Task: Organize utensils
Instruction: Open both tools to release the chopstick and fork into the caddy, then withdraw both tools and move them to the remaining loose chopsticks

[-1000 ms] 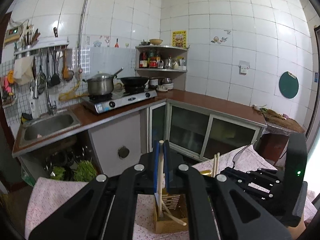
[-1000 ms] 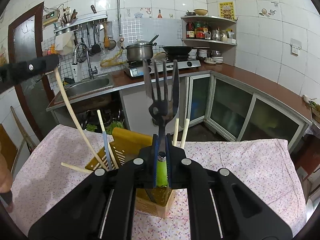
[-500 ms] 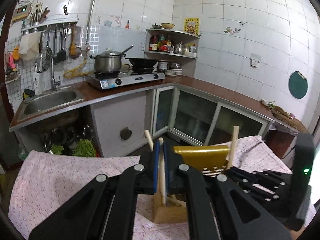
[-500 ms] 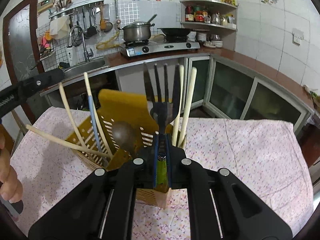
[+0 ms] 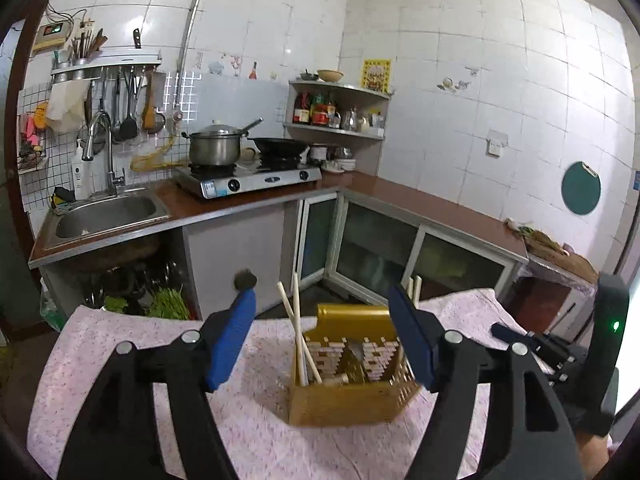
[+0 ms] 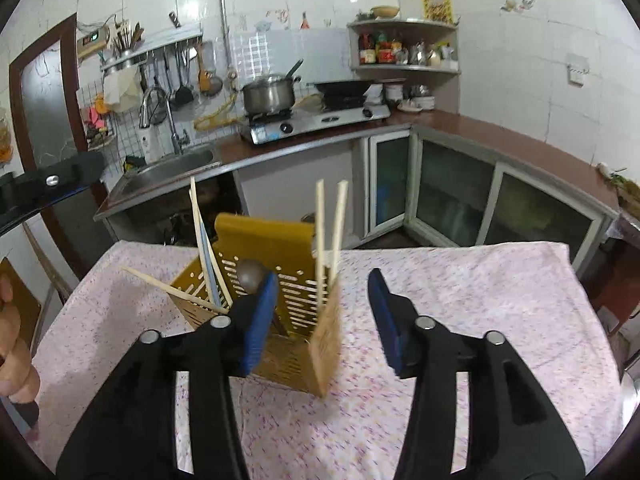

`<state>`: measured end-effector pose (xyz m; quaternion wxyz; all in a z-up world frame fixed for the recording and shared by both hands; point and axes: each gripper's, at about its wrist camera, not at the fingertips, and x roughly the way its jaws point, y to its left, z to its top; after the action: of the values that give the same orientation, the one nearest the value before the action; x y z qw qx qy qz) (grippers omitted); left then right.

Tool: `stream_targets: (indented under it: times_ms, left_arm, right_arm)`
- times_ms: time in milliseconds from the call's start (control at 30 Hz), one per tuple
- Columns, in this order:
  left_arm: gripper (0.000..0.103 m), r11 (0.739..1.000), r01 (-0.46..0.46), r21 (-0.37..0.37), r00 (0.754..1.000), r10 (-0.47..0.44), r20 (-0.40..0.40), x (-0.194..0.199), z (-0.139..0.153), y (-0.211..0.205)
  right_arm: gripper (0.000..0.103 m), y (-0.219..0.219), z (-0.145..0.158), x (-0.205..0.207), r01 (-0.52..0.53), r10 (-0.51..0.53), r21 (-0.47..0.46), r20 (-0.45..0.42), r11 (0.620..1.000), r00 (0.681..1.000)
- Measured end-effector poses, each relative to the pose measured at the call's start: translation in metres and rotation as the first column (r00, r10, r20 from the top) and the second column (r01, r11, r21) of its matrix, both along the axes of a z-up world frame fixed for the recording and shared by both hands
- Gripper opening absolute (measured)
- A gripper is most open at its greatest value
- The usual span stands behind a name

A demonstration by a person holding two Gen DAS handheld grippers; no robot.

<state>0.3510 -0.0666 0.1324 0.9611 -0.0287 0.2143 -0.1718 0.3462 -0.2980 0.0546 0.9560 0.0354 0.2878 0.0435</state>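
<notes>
A yellow slotted utensil holder [image 5: 348, 380] stands on the pink floral tablecloth [image 5: 260, 432]. It also shows in the right wrist view [image 6: 280, 280]. Chopsticks [image 5: 298, 332] lean in its left compartment, and two more chopsticks [image 6: 330, 236] stand at its right side. A dark spoon [image 6: 252, 276] sits in the middle. My left gripper [image 5: 320, 340] is open and empty, its fingers spread either side of the holder. My right gripper [image 6: 324, 316] is open and empty just behind the holder's right corner.
The right gripper's body [image 5: 580, 360] lies at the left view's right edge. The left gripper's arm [image 6: 44, 188] and a hand [image 6: 12, 360] show at the right view's left edge. Kitchen counter with sink [image 5: 104, 212] and stove [image 5: 248, 180] stands beyond the table.
Both grippers have opened. The left one let go of a chopstick into the holder, the right one let go of the black fork, which is now down in the holder.
</notes>
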Motion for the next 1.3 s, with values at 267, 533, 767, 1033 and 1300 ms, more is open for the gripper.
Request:
stream_targets:
  times_ms: [267,533,767,1033,1300]
  left_arm:
    - [0.089,1.0,0.01,0.019,0.998,-0.009,-0.064,-0.054,-0.025,0.007]
    - [0.092,0.999,0.039,0.031,0.982,-0.033,-0.185,-0.098,-0.079,-0.002]
    - [0.093,0.997,0.065,0.047,0.968,-0.052,-0.246,-0.123,-0.119,-0.023]
    - [0.093,0.993,0.098,0.069,0.959,-0.076,-0.272,-0.144,-0.151,-0.045]
    - [0.093,0.991,0.104,0.082,0.955,-0.077,-0.285,-0.157,-0.167,-0.051]
  right_arm:
    - [0.063,-0.048,-0.009,-0.075,0.091,-0.091,-0.011,-0.051,0.996,0.995]
    - [0.064,-0.094,-0.054,-0.155,0.191,-0.191,-0.014,-0.143,0.981,0.971]
    - [0.064,-0.113,-0.094,-0.208,0.282,-0.287,-0.055,-0.216,0.958,0.933]
    - [0.061,-0.121,-0.12,-0.25,0.363,-0.371,-0.076,-0.233,0.929,0.899]
    - [0.056,-0.127,-0.139,-0.28,0.386,-0.395,-0.087,-0.275,0.918,0.877]
